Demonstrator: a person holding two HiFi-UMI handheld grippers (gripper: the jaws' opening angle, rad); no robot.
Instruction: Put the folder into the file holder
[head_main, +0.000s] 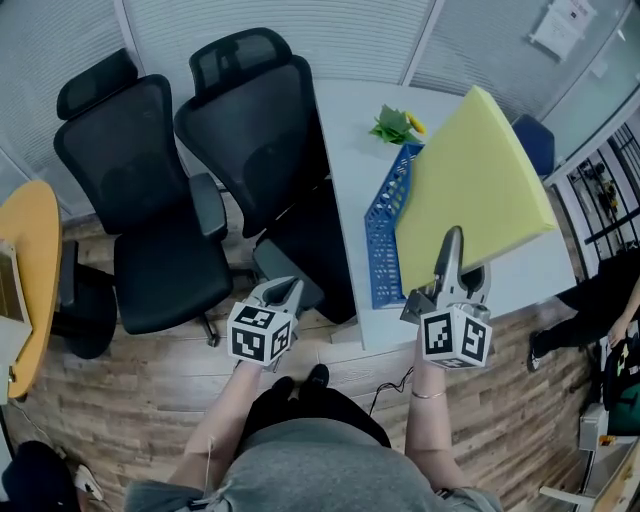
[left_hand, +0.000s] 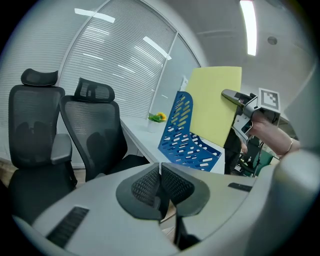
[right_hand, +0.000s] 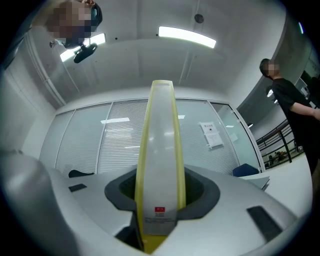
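One yellow folder (head_main: 475, 185) is up in the air, tilted, gripped at its lower edge by the right tool (head_main: 452, 262). In the right gripper view the folder's spine runs straight up between the two jaws, and both pads press on its sides, so the tool stands fairly wide yet is clamped on the folder, with a small label showing low on the spine. The folder hangs over the right part of the blue file holder (head_main: 385, 235) and is not in it; whether its bottom edge touches the holder I cannot tell. The holder, perforated with slots, sits on the white surface (head_main: 345, 150) near its front edge, with one wall standing upright. A small green and yellow plant (head_main: 398, 125) stands farther back on the surface, just beyond the holder. The left tool (head_main: 285, 292) is held low on the left, well apart from the holder and off the surface, over the wooden floor (head_main: 130, 390); its jaws are closed together with nothing between them. Two black office chairs (head_main: 140, 180) stand to the left of the surface, and an orange table (head_main: 30, 260) shows at the far left edge. A person in black (head_main: 600, 300) is at the right edge.
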